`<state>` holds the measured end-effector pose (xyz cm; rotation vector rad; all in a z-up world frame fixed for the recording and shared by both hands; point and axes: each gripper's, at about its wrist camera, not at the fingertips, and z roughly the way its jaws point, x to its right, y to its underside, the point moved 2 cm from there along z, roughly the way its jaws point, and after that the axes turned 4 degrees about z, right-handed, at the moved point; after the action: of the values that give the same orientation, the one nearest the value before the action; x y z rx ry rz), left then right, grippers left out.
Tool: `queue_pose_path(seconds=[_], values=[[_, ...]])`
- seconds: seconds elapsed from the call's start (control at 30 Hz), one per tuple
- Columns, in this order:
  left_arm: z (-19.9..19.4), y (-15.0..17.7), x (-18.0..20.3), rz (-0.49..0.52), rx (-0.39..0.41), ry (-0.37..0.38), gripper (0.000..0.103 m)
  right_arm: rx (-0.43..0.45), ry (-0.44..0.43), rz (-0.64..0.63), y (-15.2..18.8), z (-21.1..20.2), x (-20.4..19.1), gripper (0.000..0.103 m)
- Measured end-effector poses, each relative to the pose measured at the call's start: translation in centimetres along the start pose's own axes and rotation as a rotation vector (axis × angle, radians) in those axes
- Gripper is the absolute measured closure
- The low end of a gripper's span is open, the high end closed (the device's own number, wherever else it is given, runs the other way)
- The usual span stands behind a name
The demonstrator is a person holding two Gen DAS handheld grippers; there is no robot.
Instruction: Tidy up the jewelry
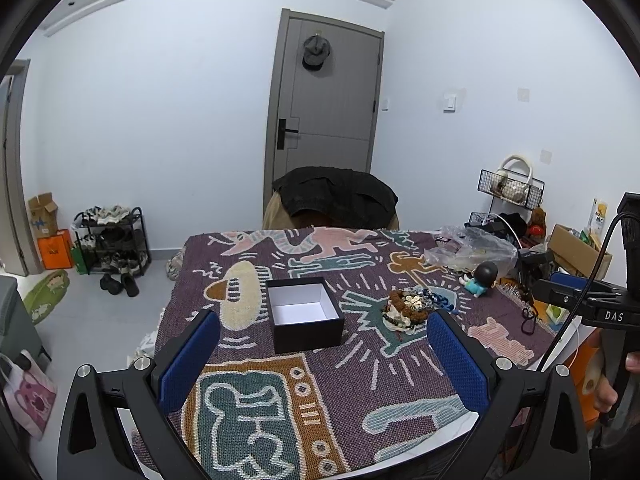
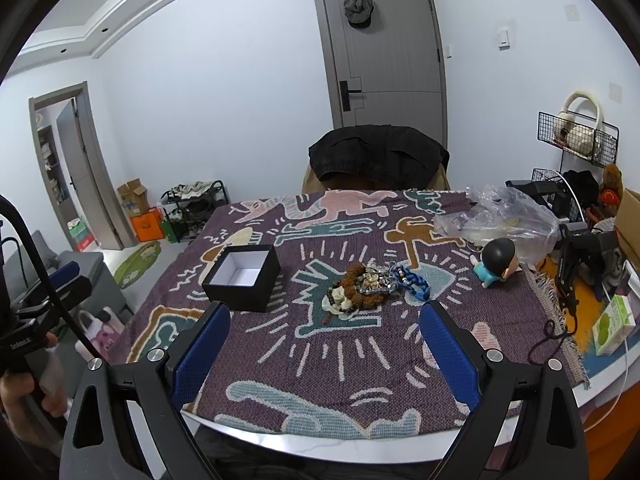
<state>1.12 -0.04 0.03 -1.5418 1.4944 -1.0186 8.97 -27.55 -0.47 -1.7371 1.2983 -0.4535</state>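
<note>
Grippers poised at table's near edge, jewelry pile and open box untouched.

Left gripper (image 1: 323, 354) and right gripper (image 2: 325, 347) both hang with blue pads spread wide and nothing between them, short of the items on the patterned cloth (image 2: 328, 360), a stance that reads as the start of the sorting job. Tangled jewelry (image 2: 370, 284), beads, gold pieces and a blue chain, lies heaped mid-table, with the black box (image 2: 243, 276) well to its left, lid off and white interior bare, seemingly set to receive pieces. Left-wrist view faces the box (image 1: 306, 314) head-on and catches the other handle at far right; right-wrist view centres the pile and alone shows the side doorway (image 2: 70, 168) and a green carton (image 2: 612, 326) past the cloth's fringe.
</note>
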Motion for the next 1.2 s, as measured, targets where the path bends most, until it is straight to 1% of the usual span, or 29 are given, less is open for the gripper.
queue_pose_path(seconds=[0.47, 1.2], values=[[-0.45, -0.01, -0.03, -0.006, 0.019, 0.002, 0.0, 0.004, 0.004, -0.002, -0.07, 0.29, 0.04, 0.007], [-0.46, -0.01, 0.03, -0.007, 0.02, 0.007, 0.0, 0.016, 0.008, 0.006, -0.22, -0.13, 0.5, 0.007]])
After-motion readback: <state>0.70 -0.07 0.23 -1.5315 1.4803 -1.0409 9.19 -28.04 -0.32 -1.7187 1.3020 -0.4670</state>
